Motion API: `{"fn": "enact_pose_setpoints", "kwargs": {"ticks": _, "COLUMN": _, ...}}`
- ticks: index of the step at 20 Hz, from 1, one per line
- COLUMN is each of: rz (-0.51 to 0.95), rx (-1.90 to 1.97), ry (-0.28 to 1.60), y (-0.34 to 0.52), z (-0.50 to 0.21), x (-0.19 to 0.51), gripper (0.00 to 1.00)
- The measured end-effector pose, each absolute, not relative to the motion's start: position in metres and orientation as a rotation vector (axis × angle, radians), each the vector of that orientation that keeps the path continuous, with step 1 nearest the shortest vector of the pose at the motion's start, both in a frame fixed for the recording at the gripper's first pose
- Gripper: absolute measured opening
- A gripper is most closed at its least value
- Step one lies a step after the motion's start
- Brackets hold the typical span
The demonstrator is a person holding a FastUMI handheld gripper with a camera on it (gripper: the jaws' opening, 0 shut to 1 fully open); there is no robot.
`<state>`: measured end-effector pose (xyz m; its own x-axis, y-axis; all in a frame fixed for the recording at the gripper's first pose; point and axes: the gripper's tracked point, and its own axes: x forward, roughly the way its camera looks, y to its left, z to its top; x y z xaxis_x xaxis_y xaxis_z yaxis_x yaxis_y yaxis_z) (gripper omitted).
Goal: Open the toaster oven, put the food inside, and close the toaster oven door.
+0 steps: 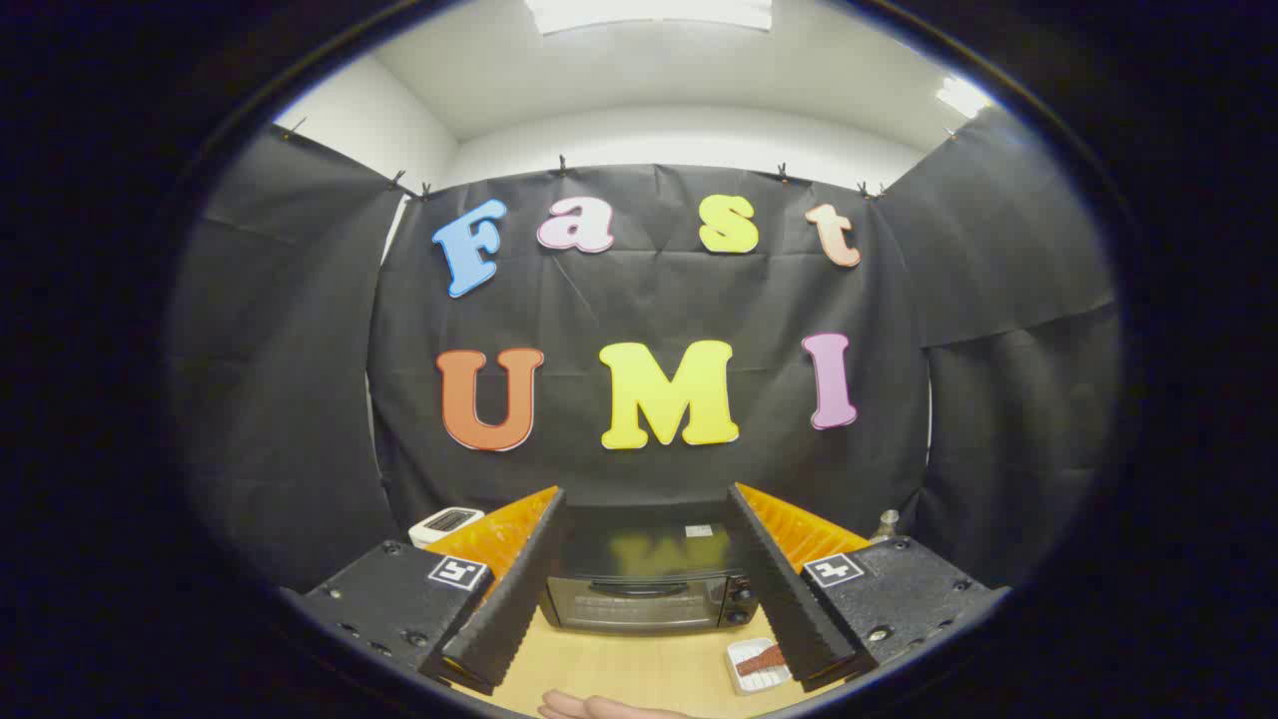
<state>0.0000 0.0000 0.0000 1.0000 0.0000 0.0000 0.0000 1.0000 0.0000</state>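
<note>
A black toaster oven (644, 589) stands on the wooden table (619, 669) against the booth's wall, its glass door shut. It lies beyond my fingers, framed between them. My gripper (647, 497) is open, raised above the table, with nothing between its fingers. A small white tray holding a reddish-brown piece of food (761, 663) rests on the table in front of the oven's right side, partly hidden by my right finger (789, 589).
A white appliance (445, 523) sits beyond my left finger, left of the oven. A small metal-topped object (887, 523) stands to the oven's right. A person's hand (599, 707) lies on the table at the near edge.
</note>
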Motion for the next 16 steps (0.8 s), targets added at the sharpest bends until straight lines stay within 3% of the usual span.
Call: {"fn": "enact_pose_setpoints", "kwargs": {"ticks": 16, "rz": -0.025, "rx": -0.016, "ry": 0.057, "y": -0.013, "z": -0.040, "x": 0.028, "gripper": 1.00}}
